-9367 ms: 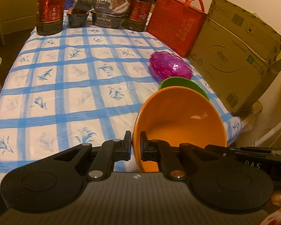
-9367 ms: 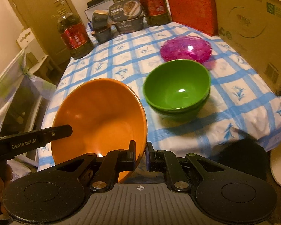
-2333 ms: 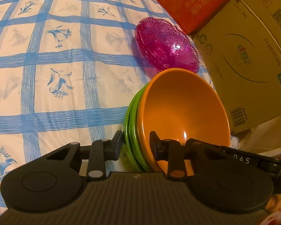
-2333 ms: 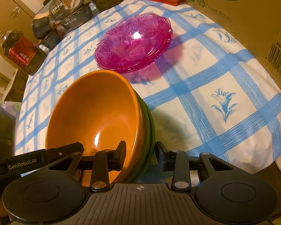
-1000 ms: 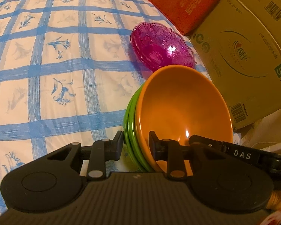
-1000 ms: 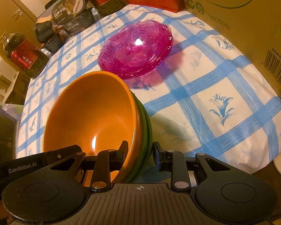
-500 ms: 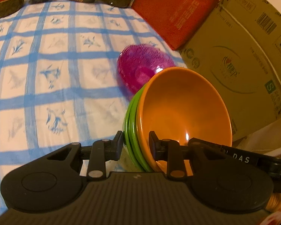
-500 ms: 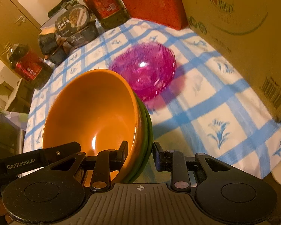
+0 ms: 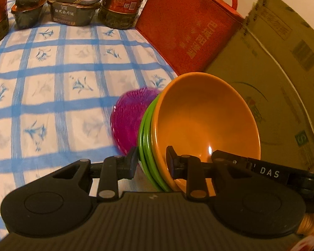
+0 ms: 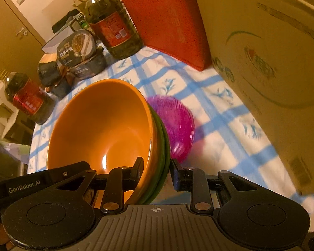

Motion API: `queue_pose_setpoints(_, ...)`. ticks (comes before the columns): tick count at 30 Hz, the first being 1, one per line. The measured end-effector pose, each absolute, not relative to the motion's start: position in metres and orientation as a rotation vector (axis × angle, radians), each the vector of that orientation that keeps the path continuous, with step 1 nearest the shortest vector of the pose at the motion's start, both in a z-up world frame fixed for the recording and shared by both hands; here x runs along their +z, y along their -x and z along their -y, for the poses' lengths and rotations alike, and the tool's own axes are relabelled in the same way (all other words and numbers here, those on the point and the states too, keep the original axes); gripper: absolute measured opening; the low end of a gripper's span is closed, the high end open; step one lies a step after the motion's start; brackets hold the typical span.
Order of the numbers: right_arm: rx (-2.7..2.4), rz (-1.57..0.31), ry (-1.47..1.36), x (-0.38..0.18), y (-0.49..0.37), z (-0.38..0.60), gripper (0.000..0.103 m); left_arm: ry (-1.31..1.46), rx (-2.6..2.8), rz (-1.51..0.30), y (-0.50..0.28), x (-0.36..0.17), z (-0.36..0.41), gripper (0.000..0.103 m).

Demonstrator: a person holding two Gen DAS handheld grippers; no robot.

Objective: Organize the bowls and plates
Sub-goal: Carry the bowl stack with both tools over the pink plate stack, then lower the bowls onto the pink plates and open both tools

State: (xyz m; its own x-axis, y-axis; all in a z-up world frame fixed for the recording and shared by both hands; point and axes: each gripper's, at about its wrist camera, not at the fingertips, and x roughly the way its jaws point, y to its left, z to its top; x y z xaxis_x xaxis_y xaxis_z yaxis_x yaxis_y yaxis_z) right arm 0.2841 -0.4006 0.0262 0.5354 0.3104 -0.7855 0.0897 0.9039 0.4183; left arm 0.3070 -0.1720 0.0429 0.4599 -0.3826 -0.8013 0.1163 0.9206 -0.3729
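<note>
Bowl stack clamped from both sides

My left jaws (image 9: 150, 163) and right jaws (image 10: 156, 171) gripped the rims of the orange bowl (image 9: 203, 123) nested in green bowls (image 9: 145, 138); a pink dish (image 10: 175, 125) sat just behind, box (image 10: 272, 67) beyond.

A stack of nested bowls (image 9: 198, 125) is held between the left gripper (image 9: 150, 163) and the right gripper (image 10: 157, 171), one at each side of its rim. Behind the stack, a ribbed dish (image 10: 175, 123) is seen on the table (image 9: 52, 87). Bottles (image 10: 113, 25) and food tubs (image 9: 75, 10) are lined along the far edge, with a bag (image 9: 190, 27) and a carton (image 9: 282, 67) ranged along the right side.
</note>
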Motion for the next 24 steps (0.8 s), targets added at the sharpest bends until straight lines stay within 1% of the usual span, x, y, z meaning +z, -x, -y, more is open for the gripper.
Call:
queue_pose_setpoints(11, 0.145, -1.067, -0.441, -0.016, -0.343, 0.405, 0.026, 0.262, -0.277, -1.100, -0.362, 0.010, 0.181, 0.025)
queue_pose_setpoints(24, 0.131, -1.099, -0.449, -0.044, -0.363, 0.410, 0.026, 0.251, -0.276, -1.124, -0.385, -0.019, 0.186, 0.025)
